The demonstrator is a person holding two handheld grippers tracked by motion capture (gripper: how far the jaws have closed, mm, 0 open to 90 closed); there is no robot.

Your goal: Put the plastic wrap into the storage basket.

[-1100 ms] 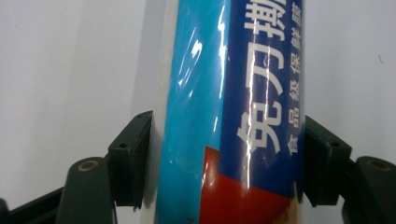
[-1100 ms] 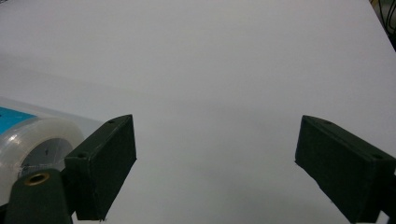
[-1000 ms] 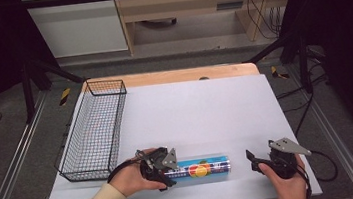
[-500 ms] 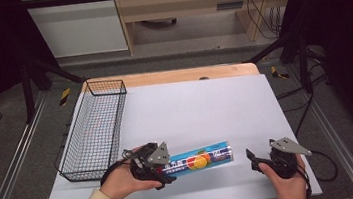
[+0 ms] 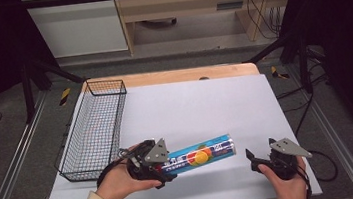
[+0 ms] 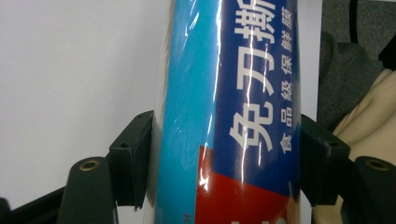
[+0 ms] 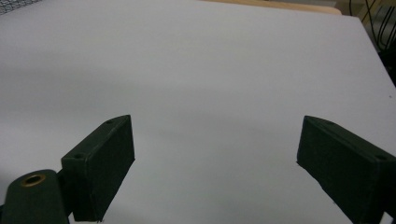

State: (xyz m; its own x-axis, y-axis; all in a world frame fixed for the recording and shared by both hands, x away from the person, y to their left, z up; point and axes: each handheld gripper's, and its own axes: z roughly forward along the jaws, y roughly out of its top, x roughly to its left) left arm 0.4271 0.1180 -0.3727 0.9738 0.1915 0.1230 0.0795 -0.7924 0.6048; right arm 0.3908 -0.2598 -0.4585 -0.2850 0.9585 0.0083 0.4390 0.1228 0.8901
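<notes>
Two hand-held grippers over the white table (image 5: 205,101). Left gripper (image 5: 164,167) clamped on one end of the long blue cylindrical film-wrap package with red band and white lettering (image 5: 202,153); pads press both sides of it in the left gripper view (image 6: 233,116). Package sticks out from the jaws toward the right gripper (image 5: 254,159), far end tilted up, clear of the table. Left hand (image 5: 118,179) wraps the gripper body, forearm entering from below. Right gripper low, jaws spread wide, nothing between them (image 7: 215,163). Black wire basket (image 5: 95,129) lies just beyond the left gripper.

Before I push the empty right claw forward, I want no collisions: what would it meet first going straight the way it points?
Probably nothing: the right claw faces bare white table sheet. In the high view the blue cling-film tube seems just off-line, though depth is unclear.
</notes>
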